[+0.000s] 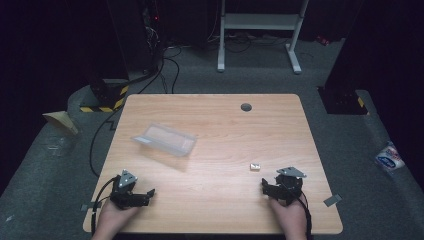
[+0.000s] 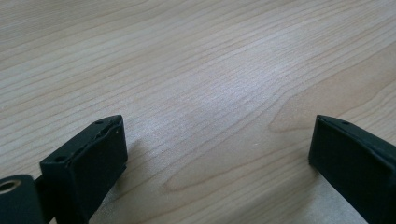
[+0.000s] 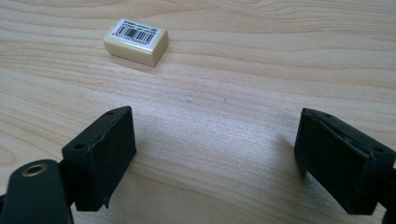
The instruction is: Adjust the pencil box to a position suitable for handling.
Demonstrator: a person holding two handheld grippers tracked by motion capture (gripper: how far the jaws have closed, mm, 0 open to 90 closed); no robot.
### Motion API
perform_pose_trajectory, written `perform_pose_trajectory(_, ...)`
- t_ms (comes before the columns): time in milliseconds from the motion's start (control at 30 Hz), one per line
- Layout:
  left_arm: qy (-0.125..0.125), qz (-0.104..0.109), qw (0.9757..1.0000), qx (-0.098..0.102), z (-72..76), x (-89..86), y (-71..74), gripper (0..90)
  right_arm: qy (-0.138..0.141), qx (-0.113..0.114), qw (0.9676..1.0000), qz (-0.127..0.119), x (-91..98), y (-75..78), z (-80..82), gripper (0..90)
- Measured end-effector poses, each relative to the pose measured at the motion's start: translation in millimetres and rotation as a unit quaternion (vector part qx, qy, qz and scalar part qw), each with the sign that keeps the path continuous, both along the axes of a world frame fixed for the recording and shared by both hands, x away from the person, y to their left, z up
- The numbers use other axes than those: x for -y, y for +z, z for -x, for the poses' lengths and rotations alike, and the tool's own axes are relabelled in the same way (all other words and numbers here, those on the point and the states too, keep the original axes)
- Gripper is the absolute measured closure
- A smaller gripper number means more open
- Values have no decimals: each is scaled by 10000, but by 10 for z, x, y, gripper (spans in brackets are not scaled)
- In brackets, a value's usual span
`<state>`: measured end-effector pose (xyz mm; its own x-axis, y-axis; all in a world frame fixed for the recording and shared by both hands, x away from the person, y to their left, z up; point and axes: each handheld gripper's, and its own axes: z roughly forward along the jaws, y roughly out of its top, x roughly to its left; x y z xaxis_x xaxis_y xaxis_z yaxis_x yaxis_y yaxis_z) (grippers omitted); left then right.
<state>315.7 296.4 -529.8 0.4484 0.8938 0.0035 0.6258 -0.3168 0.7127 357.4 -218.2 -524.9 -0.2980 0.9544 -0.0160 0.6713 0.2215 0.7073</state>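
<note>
Right gripper view: your right gripper rests on the wooden table, jaws spread wide and empty. Just ahead lies a cream eraser with a white barcode label, digits too small to read. Your left gripper is likewise released. A clear plastic case lies farther back.

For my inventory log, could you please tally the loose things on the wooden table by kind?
Clear rectangular plastic case: 1
Small cream rectangular eraser with a barcode label: 1
Total: 2
</note>
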Motion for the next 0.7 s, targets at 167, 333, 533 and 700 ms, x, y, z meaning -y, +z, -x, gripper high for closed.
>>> perform_pose_trajectory(167,151,129,9998,-51,11,27,25,89,133,8,9999,-21,-2,2,-5,145)
perform_pose_trajectory(333,55,75,9997,242,20,210,147,108,244,25,9997,-27,-2,6,19,184)
perform_pose_trajectory(533,-38,472,9971,594,-64,331,286,188,211,53,9997,-56,1,8,34,226)
perform_pose_trajectory(700,-78,779,9922,969,-271,442,412,301,261,67,9996,-44,-8,8,13,234)
